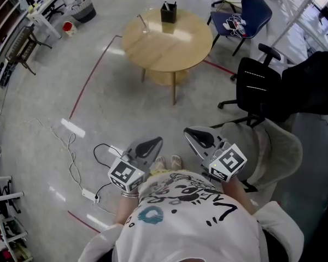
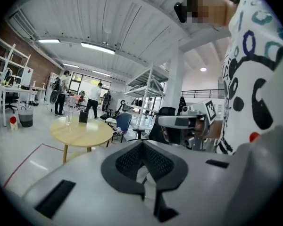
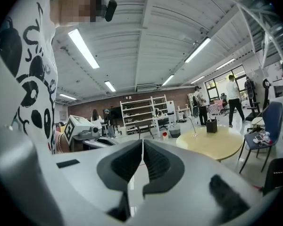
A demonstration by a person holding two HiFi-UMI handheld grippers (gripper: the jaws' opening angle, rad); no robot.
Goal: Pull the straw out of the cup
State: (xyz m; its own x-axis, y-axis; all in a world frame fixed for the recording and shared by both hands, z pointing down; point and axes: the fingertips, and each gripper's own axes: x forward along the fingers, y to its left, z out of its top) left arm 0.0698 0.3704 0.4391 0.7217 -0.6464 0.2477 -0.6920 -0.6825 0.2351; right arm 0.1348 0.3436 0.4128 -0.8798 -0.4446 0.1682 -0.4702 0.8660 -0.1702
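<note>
A clear cup with a thin straw (image 1: 144, 25) stands on the far left part of a round wooden table (image 1: 169, 45), well ahead of me. In the left gripper view the cup (image 2: 67, 117) is small and far off at the left; in the right gripper view the cup (image 3: 194, 129) sits on the table's left edge. My left gripper (image 1: 153, 142) and right gripper (image 1: 192, 131) are held side by side close to my chest, far from the table. Both have their jaws pressed together with nothing between them.
A black box (image 1: 168, 12) stands at the table's far edge. A black office chair (image 1: 262, 86) and a blue chair (image 1: 246, 15) stand to the right. A power strip with cables (image 1: 90, 192) and a red tape line (image 1: 93, 72) lie on the floor. People stand in the background.
</note>
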